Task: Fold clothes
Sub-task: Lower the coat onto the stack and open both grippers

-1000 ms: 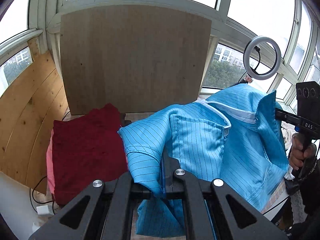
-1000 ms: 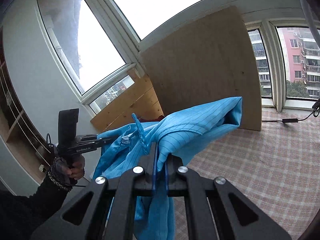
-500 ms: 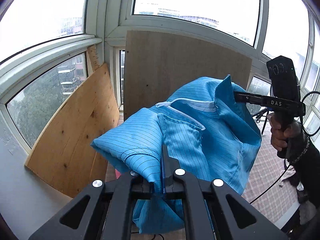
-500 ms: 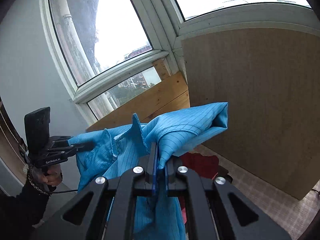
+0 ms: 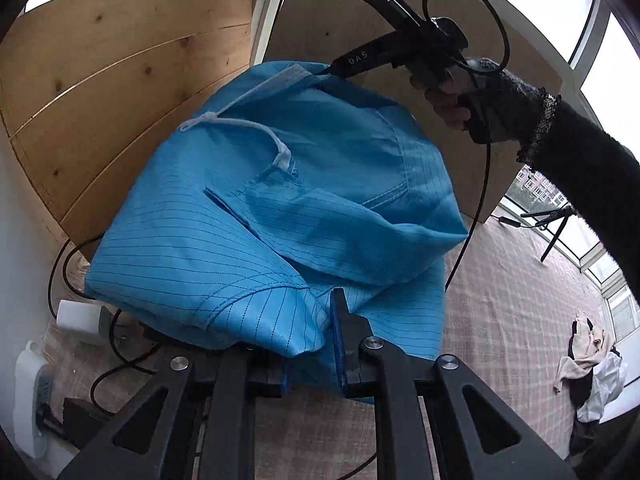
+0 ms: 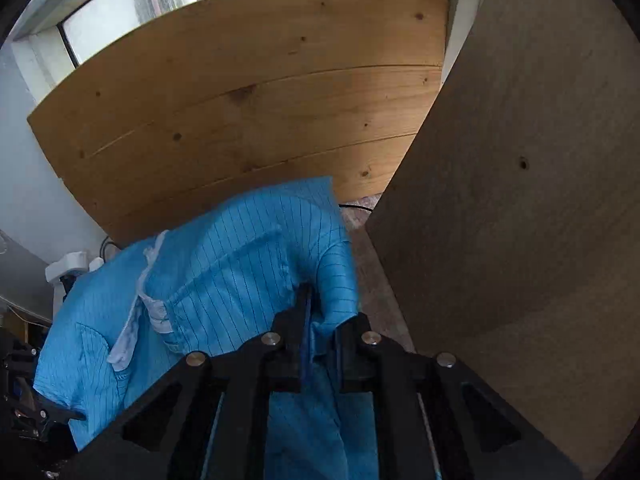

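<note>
A blue pinstriped garment (image 5: pixel 280 216) with a white zipper lies in a folded bundle, low over the checked cloth. My left gripper (image 5: pixel 312 340) has its jaws parted a little, with a fold of the blue fabric still between them. My right gripper (image 5: pixel 328 70) shows at the far edge of the garment in the left wrist view. In the right wrist view my right gripper (image 6: pixel 318 320) has its jaws slightly parted around the garment (image 6: pixel 224 280) edge. The left gripper body (image 6: pixel 24 400) shows at the lower left there.
A pine board (image 5: pixel 112 92) and a brown board (image 6: pixel 520 200) stand close behind the garment. A white power strip (image 5: pixel 28 400), a plug (image 5: pixel 80 320) and black cables lie at the left. A pile of clothes (image 5: pixel 592 368) lies at the far right on the checked cloth (image 5: pixel 512 320).
Both grippers have swung left and down with the blue garment, from held up in the air to low by the pine board. Both pairs of jaws have opened a little.
</note>
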Demonstrator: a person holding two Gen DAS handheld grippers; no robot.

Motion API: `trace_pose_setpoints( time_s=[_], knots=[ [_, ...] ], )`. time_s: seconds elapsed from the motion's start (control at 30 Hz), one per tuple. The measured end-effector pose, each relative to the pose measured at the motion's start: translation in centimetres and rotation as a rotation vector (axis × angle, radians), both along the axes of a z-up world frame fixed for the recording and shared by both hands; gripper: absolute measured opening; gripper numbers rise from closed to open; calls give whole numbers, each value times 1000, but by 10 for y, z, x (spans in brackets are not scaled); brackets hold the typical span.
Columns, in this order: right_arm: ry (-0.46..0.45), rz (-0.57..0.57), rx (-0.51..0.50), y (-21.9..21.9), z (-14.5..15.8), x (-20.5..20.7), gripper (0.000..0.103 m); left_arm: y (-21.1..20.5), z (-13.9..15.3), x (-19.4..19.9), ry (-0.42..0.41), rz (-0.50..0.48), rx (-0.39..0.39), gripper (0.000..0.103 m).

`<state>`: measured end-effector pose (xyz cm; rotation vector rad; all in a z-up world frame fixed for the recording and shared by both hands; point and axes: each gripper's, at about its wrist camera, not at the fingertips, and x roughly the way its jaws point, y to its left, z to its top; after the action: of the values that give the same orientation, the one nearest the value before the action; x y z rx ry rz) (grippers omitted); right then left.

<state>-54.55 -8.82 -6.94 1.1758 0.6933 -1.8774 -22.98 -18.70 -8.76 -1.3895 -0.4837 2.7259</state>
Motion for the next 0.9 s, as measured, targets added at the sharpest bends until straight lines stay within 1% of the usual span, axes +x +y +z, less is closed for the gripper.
trace_pose_setpoints(
  time_s=[0.03, 0.07, 0.1, 0.13, 0.17, 0.2, 0.23, 0.27, 0.3, 0.37, 0.4, 0.47, 0.53, 0.57, 0.6, 0.63, 0.7, 0.73, 0.77, 0.83, 0.9],
  knots=[
    [-8, -16, 24, 1, -6, -2, 15, -2, 2, 3, 0, -11, 14, 14],
    [-19, -20, -3, 6, -4, -2, 15, -7, 8, 9, 13, -12, 23, 17],
    [-20, -24, -47, 16, 5, 0, 15, -12, 18, 18, 29, -11, 34, 21],
    [-20, -31, -93, 28, 18, 3, 19, -18, 28, 28, 46, -16, 36, 24],
    [-15, -52, -138, 42, 32, 3, 22, -24, 38, 37, 60, -12, 15, 29],
    [3, -97, -189, 61, 46, 7, 32, -30, 47, 45, 73, -7, -8, 32],
    [20, -142, -240, 80, 60, 10, 40, -38, 56, 50, 85, 0, -43, 33],
    [23, -191, -293, 100, 68, 17, 42, -44, 62, 54, 92, 4, -78, 33],
    [26, -238, -342, 119, 76, 23, 43, -50, 68, 55, 105, 11, -115, 33],
    [42, -282, -363, 134, 73, 42, 43, -62, 76, 50, 132, 43, -184, 33],
    [45, -303, -374, 142, 70, 52, 43, -70, 76, 45, 145, 52, -193, 33],
    [-32, -332, -400, 141, 53, 67, 43, -81, 73, 24, 146, 51, -178, 33],
    [-115, -366, -418, 138, 34, 80, 43, -81, 66, 9, 139, 20, -189, 33],
    [-128, -384, -401, 135, 26, 88, 43, -80, 63, 6, 124, 11, -187, 32],
    [-140, -402, -386, 132, 18, 95, 43, -79, 61, 6, 118, -9, -169, 32],
    [-145, -418, -393, 135, 16, 105, 43, -75, 61, 8, 118, -30, -152, 32],
    [-163, -452, -424, 140, 16, 120, 43, -64, 65, 19, 139, -85, -157, 34],
    [-177, -460, -436, 141, 16, 126, 45, -58, 64, 24, 149, -119, -165, 35],
    [-187, -463, -420, 139, 16, 129, 48, -51, 60, 24, 150, -156, -164, 39],
    [-189, -467, -361, 129, 11, 130, 50, -36, 35, 16, 85, -228, -128, 40],
    [-224, -465, -325, 121, -2, 129, 50, -20, 10, 7, 19, -300, -90, 40]
  ],
)
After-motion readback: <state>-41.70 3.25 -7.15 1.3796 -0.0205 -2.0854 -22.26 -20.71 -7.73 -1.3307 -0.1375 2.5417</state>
